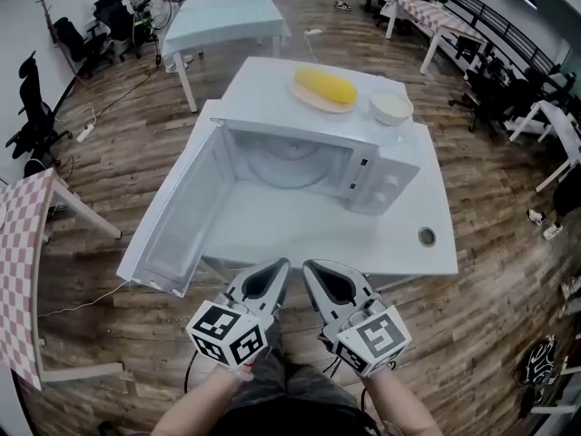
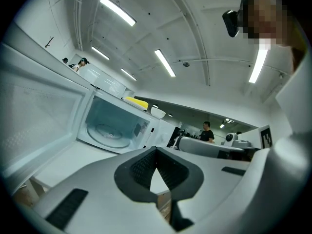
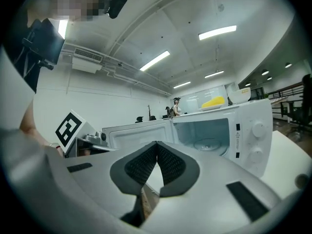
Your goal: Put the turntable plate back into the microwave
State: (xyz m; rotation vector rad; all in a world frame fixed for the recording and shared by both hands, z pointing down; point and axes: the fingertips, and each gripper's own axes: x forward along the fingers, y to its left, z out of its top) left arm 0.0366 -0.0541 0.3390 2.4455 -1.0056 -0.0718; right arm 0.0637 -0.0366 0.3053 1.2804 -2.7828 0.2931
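the left gripper (image 1: pixel 278 267) has its dark ribbed pads pressed together at the tips and nothing between them; the left gripper view shows only a narrow slit below the point where they meet. the right gripper (image 1: pixel 310 269) is the same, tips touching and empty. both sit side by side close to the person's body, at the near edge of the white table (image 1: pixel 300 234), well apart from the oven.

beyond them the white microwave (image 1: pixel 386 175) stands with its door (image 1: pixel 172 216) swung wide to the left. the round clear glass turntable plate (image 1: pixel 289 163) lies flat on the cavity floor, and both gripper views show it there too. so the main step looks done, and what seems left is closing the door, if that counts at all.

whether the plate is properly seated on its hub and roller ring cannot be told: the glass is pale against the white cavity and its centre is too small to read. the front rim is cut off by the cavity's lower edge in the head view. a yellow oblong food item on a plate (image 1: pixel 325 86) and a white bowl (image 1: pixel 391 108) rest on top of the microwave.
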